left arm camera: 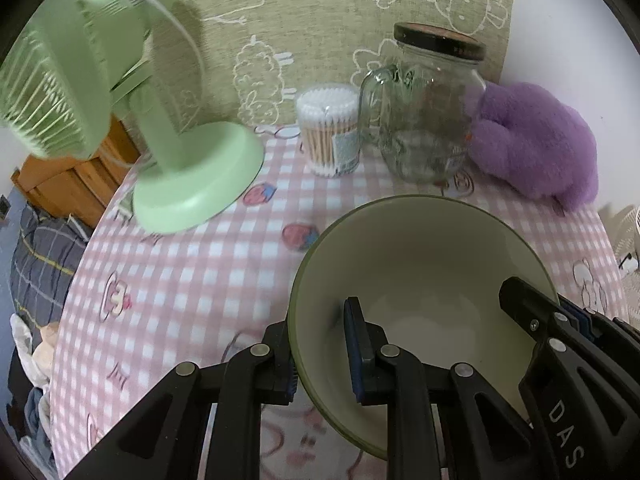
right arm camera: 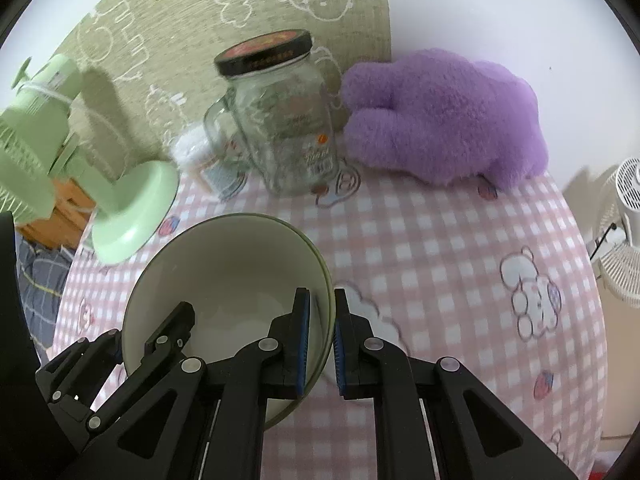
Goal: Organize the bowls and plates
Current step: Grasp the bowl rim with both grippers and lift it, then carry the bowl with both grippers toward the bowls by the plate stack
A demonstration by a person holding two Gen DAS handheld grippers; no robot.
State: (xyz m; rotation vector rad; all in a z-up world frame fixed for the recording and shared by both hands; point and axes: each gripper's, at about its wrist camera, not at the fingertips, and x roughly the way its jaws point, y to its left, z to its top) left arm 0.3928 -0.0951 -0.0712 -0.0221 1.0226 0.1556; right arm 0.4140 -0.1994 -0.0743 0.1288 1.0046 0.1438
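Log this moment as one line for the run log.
left gripper: straddles bowl left rim | right gripper: straddles right rim | bowl: empty, tilted | behind: glass jar, fan

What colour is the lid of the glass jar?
Black; the jar lid shows best in the right wrist view.

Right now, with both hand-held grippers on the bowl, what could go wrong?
1. The left hand-held gripper and right hand-held gripper each pinch only the thin rim of the bowl, on opposite sides; uneven pulling could slip or tip it.
2. The jar and fan stand close behind; a forward swing might knock them.
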